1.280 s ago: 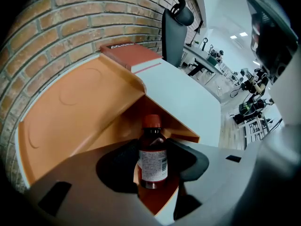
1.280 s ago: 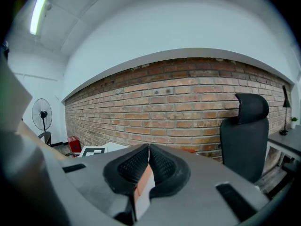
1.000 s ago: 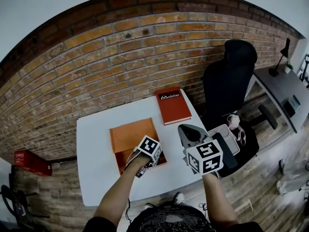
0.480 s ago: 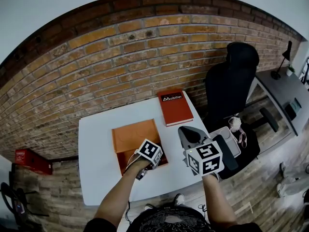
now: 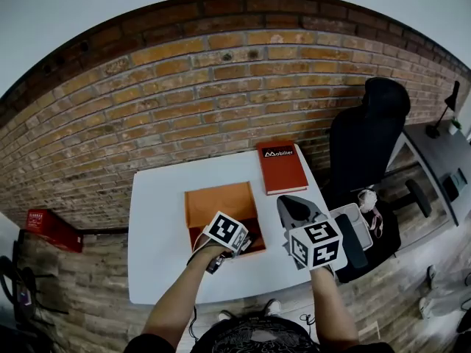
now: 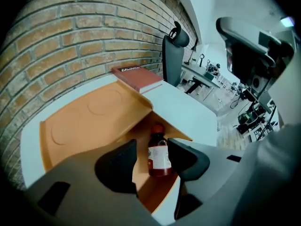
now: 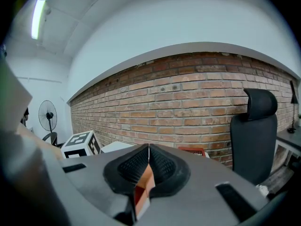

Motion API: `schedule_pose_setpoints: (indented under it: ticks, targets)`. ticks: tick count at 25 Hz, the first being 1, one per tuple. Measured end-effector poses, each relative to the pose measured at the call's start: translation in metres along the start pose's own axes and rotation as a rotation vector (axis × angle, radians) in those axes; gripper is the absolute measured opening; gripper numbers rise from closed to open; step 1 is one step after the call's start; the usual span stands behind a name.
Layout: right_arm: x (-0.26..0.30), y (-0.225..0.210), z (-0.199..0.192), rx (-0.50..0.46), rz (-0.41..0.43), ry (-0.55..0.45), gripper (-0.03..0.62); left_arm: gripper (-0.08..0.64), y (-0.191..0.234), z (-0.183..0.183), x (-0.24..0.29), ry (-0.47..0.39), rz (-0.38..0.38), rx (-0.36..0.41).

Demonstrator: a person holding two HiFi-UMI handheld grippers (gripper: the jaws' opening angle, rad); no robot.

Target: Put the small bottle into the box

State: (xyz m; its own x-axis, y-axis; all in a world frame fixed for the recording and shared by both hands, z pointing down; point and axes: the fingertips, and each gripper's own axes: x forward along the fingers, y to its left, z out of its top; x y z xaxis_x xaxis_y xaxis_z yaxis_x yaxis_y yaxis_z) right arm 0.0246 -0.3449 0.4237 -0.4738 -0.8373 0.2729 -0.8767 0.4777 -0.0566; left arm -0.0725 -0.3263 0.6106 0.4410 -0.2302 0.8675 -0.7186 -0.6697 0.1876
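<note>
The small bottle (image 6: pixel 159 155), dark red with a white label and a red cap, lies on its side inside the orange box (image 6: pixel 89 121), at the near end. In the left gripper view it rests between and just beyond the two dark fingers (image 6: pixel 121 161), and neither pad presses on it. My left gripper (image 5: pixel 228 234) hovers open over the near end of the box (image 5: pixel 221 203). My right gripper (image 5: pixel 294 206) is held right of the box over the white table (image 5: pixel 158 219), with its ribbed pads closed together (image 7: pixel 148 160) and nothing held.
A red book (image 5: pixel 282 166) lies at the table's far right corner, against the brick wall. A black office chair (image 5: pixel 368 138) stands right of the table, with a grey tray (image 5: pixel 352 223) near it. A red crate (image 5: pixel 50 229) sits on the floor at left.
The head view has swung a little, so everything sits further right in the picture. My left gripper stays over the box's near end. The right gripper holds its place.
</note>
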Motion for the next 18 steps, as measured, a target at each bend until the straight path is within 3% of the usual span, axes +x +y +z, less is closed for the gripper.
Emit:
schedule_pose_setpoints:
  ticks: [8, 18]
  targets:
    - [0.019, 0.020, 0.010, -0.018, 0.056, -0.004, 0.021, 0.222, 0.031, 0.011, -0.055, -0.146, 0.078, -0.056]
    - [0.036, 0.038, 0.029, -0.027, 0.108, -0.026, 0.021, 0.195, 0.079, 0.031, -0.155, -0.417, 0.250, -0.100]
